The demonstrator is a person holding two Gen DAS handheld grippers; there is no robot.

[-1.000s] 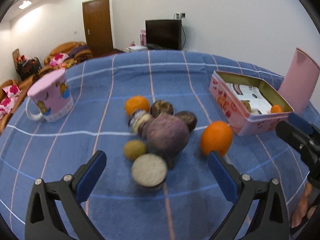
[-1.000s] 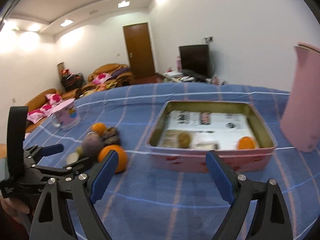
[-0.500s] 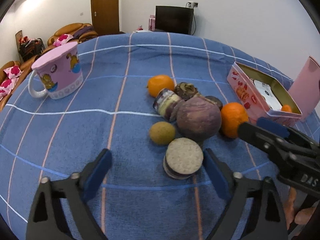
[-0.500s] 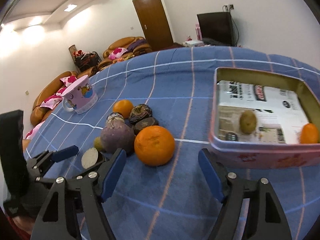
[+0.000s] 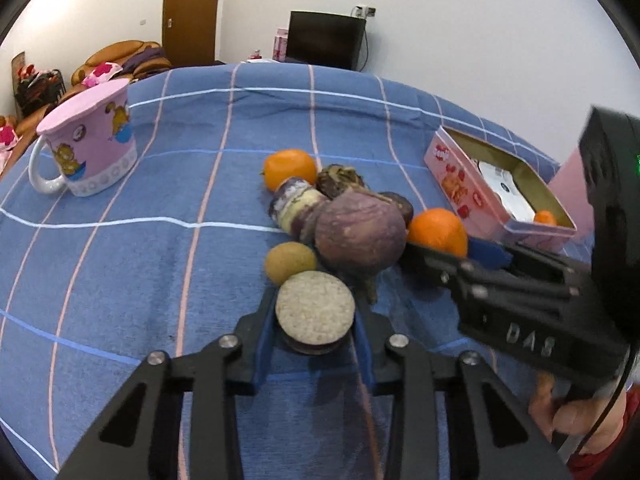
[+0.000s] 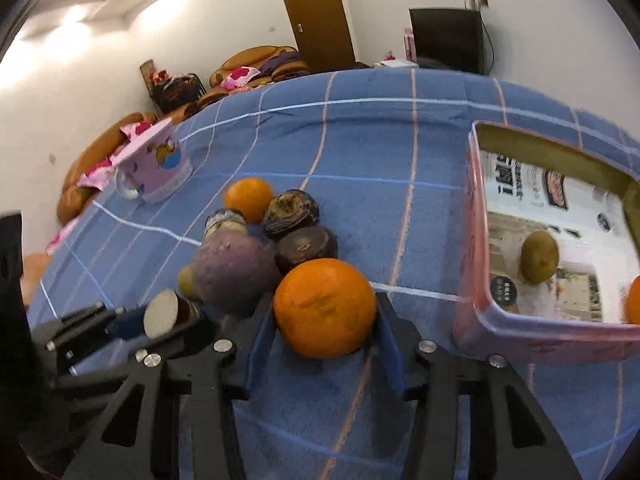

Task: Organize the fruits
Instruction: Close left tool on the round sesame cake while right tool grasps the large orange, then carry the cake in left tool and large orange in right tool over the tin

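Your right gripper (image 6: 325, 326) jaws pinch the orange (image 6: 325, 308) near-left of the tin (image 6: 520, 320), which lies right of it, while left gripper (image 5: 315, 326) jaws pinch the cut fruit (image 5: 315, 312) nearest you on the bench.

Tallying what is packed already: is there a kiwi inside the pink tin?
Yes, the right wrist view shows a brown kiwi lying on the printed paper inside the pink tin.

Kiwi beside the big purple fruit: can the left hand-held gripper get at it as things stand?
Probably not right now: the left hand-held gripper is shut on the cut fruit half, which lies just in front of the kiwi.
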